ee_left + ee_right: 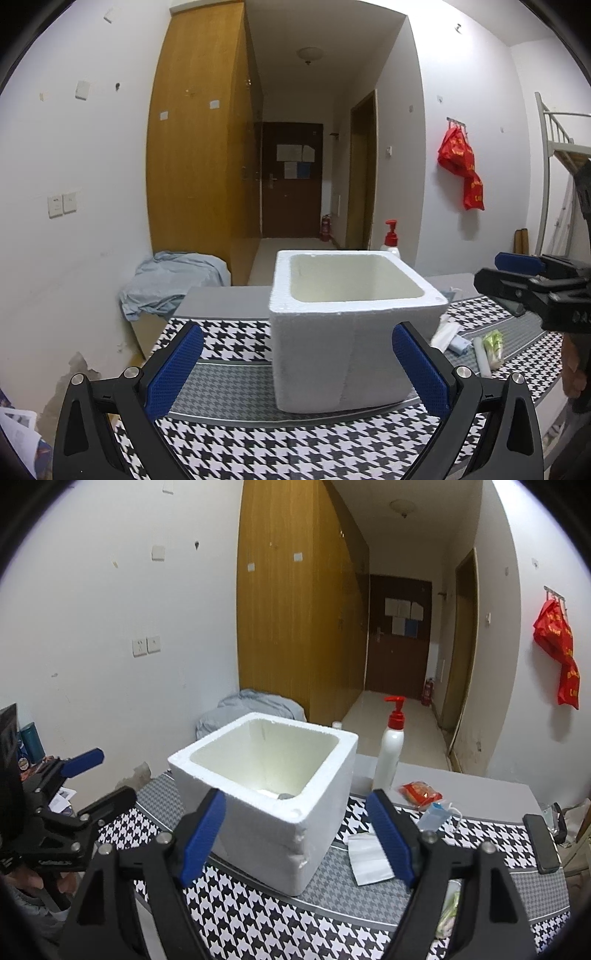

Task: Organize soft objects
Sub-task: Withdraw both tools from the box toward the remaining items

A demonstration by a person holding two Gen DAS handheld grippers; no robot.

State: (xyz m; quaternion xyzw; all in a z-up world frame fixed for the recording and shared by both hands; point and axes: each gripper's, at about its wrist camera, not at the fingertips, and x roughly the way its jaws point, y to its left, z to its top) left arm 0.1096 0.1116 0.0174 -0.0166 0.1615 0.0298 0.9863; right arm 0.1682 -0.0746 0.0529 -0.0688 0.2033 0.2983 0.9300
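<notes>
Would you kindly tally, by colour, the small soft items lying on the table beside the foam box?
Red packet: 1
Blue pack: 1
White packet: 1
Green-and-white item: 1
Total: 4

White foam box (266, 797) upright, open-topped, frame centre; small grey item inside at bottom, unclear. Right of it: white tissue pack (369, 856), blue mask (434, 814), red packet (421, 793), lying flat.
</notes>
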